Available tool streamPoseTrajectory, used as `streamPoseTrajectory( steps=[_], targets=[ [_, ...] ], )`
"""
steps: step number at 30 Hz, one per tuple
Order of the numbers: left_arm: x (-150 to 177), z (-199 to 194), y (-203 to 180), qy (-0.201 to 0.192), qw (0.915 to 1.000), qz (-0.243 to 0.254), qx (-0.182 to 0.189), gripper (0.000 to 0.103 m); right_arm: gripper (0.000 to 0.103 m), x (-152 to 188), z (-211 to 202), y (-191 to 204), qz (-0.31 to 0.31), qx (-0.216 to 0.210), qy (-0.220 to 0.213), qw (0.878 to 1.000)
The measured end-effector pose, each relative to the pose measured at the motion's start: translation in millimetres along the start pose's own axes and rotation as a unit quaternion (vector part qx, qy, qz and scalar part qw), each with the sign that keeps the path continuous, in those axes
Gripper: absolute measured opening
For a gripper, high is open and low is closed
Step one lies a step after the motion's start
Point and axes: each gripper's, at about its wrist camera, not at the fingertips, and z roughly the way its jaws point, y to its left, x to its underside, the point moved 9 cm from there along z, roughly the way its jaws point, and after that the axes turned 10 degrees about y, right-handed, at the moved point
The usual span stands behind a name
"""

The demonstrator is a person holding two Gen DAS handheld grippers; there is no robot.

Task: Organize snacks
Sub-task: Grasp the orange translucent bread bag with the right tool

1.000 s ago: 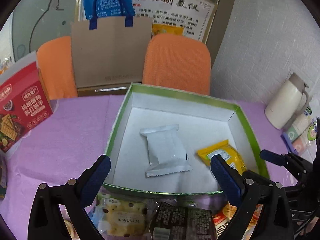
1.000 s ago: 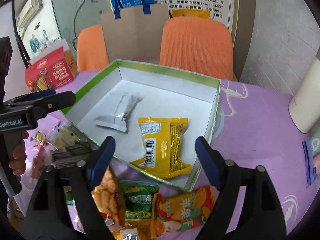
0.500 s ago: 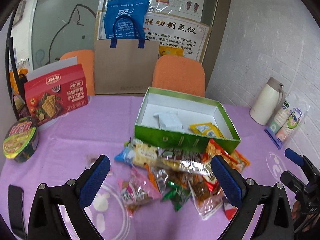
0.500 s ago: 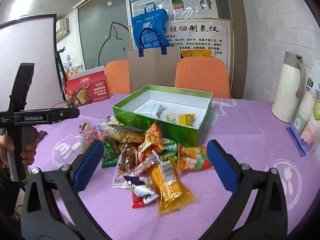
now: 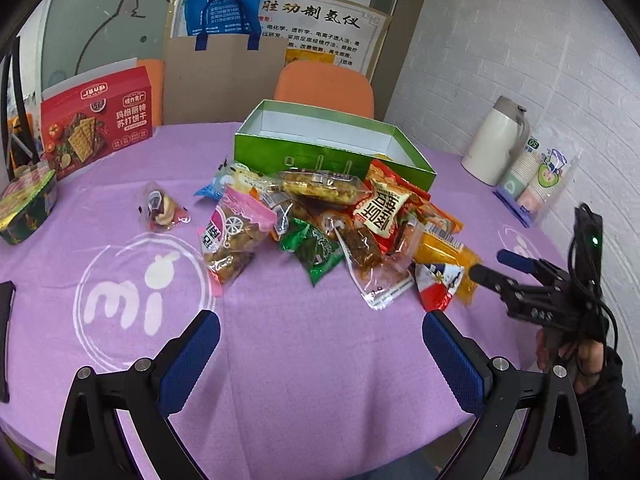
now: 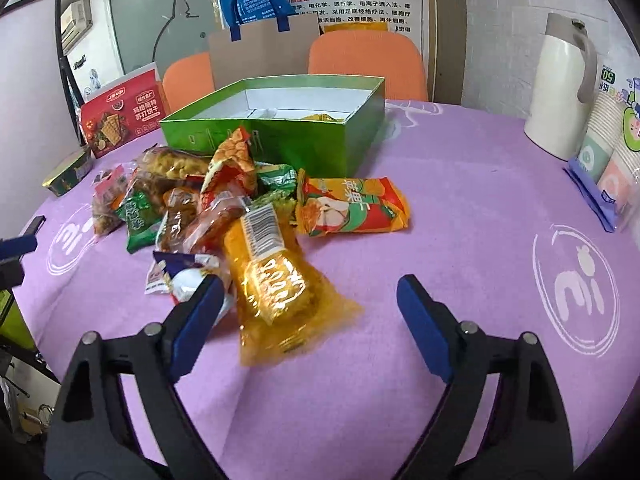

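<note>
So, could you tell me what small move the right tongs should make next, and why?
Probably ease the right tongs, whose jaws are closing but hold nothing, forward over the crinkly yellow-orange snack packet. It lies nearest, partly between the blue pads, at the pile's edge, outside the open green cardboard box.

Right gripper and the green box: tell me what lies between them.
In the right wrist view, the snack pile: the yellow packet nearest the right gripper, then the apple-chip bag before the green box.

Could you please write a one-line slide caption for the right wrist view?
Right claw, closing and empty, hovers over a yellow snack packet beside the snack pile before the green box.
</note>
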Motion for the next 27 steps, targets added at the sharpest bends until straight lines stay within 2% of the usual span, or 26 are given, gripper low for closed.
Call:
streamPoseTrajectory(
  steps=[2,3,5,6,7,12,17,24,27],
  targets=[
    [3,1,-5,0.001,1.0000,0.004,0.006,0.103,0.066,-1,7,-1,0.006,-0.001,0.012,1.000],
    [2,3,-8,0.002,0.9999,0.008,0.008,0.103,0.065,3,10,3,0.006,-0.007,0.022,1.000],
    [1,8,-16,0.005,0.9998,0.015,0.013,0.103,0.051,11,7,21,-0.006,-0.045,0.029,0.999],
    [0,10,-20,0.007,0.9996,0.019,0.018,0.103,0.051,17,4,33,-0.014,-0.077,0.034,0.996],
    [-1,14,-25,0.011,0.9994,0.023,0.026,0.102,0.051,22,1,40,-0.017,-0.090,0.035,0.995],
    [-1,35,-48,0.033,0.9973,0.036,0.055,0.101,0.051,31,-11,29,-0.007,-0.061,0.020,0.998],
    [-3,52,-72,0.051,0.9940,0.055,0.079,0.098,0.051,40,-19,17,0.012,-0.065,0.020,0.998],
    [-2,75,-99,0.085,0.9873,0.077,0.109,0.077,0.055,50,-24,18,0.010,-0.072,0.022,0.997],
    [-2,84,-106,0.092,0.9862,0.081,0.111,0.074,0.057,52,-24,19,0.005,-0.067,0.025,0.997]
  ],
)
